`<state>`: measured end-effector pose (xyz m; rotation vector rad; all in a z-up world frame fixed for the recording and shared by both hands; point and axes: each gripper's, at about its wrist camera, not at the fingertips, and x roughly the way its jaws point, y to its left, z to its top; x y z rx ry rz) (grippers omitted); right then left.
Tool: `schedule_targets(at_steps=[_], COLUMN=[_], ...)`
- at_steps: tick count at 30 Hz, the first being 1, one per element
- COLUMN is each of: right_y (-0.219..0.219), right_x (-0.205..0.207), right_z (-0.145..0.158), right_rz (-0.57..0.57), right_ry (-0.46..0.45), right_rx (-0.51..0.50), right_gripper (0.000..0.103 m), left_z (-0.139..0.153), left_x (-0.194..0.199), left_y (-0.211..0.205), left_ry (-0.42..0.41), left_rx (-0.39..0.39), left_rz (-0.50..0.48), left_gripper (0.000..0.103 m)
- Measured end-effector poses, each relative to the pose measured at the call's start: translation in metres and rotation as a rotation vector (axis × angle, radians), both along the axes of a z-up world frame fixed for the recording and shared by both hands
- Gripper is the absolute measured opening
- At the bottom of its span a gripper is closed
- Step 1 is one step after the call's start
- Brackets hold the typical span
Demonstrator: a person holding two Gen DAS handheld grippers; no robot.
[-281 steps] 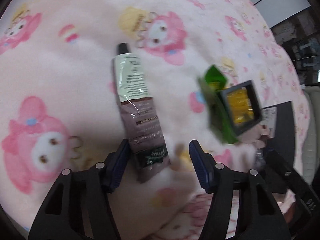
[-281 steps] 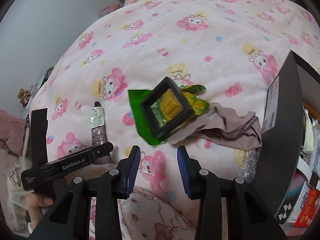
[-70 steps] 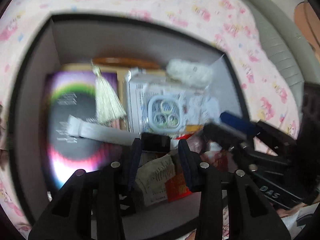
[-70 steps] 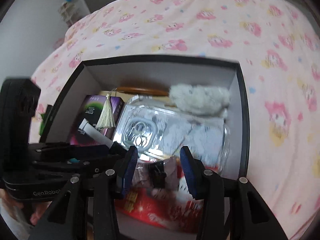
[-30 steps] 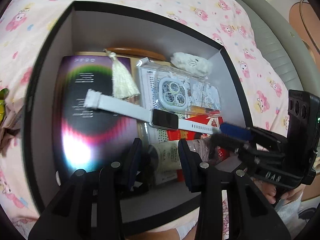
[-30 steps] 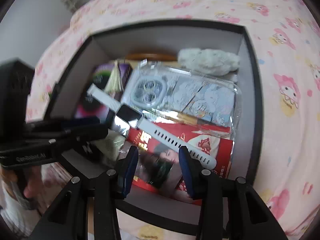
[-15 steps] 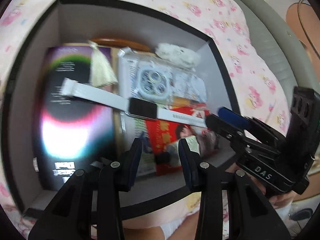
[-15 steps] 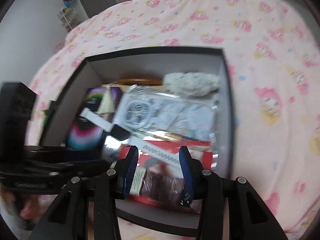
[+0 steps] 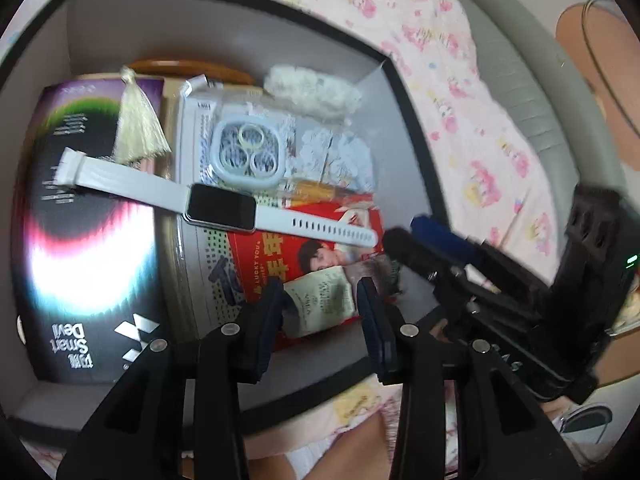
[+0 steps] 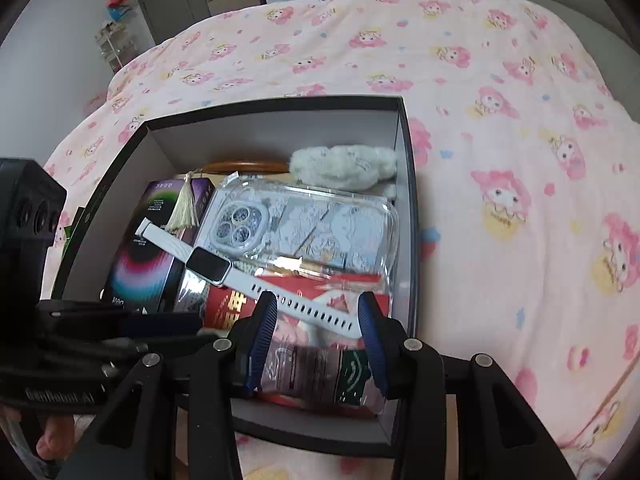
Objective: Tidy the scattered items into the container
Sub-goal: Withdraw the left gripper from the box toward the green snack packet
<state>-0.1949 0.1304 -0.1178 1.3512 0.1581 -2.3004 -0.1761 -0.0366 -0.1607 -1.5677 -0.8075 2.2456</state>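
Note:
The black box (image 9: 412, 128) (image 10: 406, 184) sits on the pink blanket. The brown-and-white tube (image 9: 324, 302) (image 10: 316, 376) lies inside it at the near edge, on a red packet (image 9: 280, 252). A white smartwatch (image 9: 220, 208) (image 10: 208, 262) lies across the contents. My left gripper (image 9: 320, 312) is open above the box's near edge, jaws either side of the tube's white end, apart from it. My right gripper (image 10: 316, 340) is open over the tube's brown end. Each gripper shows in the other's view.
The box also holds a dark "Smart Devil" box (image 9: 84, 216), a tassel (image 9: 140, 128), a clear phone case (image 10: 312, 224), a white fluffy item (image 10: 344, 166) and a wooden piece (image 10: 244, 166). Pink blanket (image 10: 500, 140) surrounds the box. A grey sofa edge (image 9: 532, 60) lies at the right.
The tube went from the blanket into the box and now lies free. In the last second both grippers pulled back toward the box's near edge, staying open.

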Motion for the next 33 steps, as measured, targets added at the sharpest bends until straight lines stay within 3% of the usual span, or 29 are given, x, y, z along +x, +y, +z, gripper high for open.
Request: schedule_targets(at_steps=[3, 12, 22, 33], right_y=[0.008, 0.004, -0.035, -0.105], right_x=[0.008, 0.061, 0.124, 0.15], right_z=[0.004, 0.059, 0.101, 0.095], right_rz=[-0.034, -0.049, 0.064, 0.208], right_ry=[-0.018, 0.074, 0.142, 0.072], right_rx=[-0.034, -0.084, -0.115, -0.156], right_gripper=[0.038, 0.04, 0.039, 0.039], left_z=[0.023, 0.085, 0.118, 0.118], left_x=[0.015, 0.068, 0.132, 0.181], left_y=[0.002, 0.013, -0.018, -0.084], left_ry=[0.072, 0.221, 0.277, 0.255], left_rx=[-0.022, -0.125, -0.148, -0.208], left_rz=[0.02, -0.017, 0.048, 0.157], left_gripper=[0.038, 0.038, 0.038, 0.038])
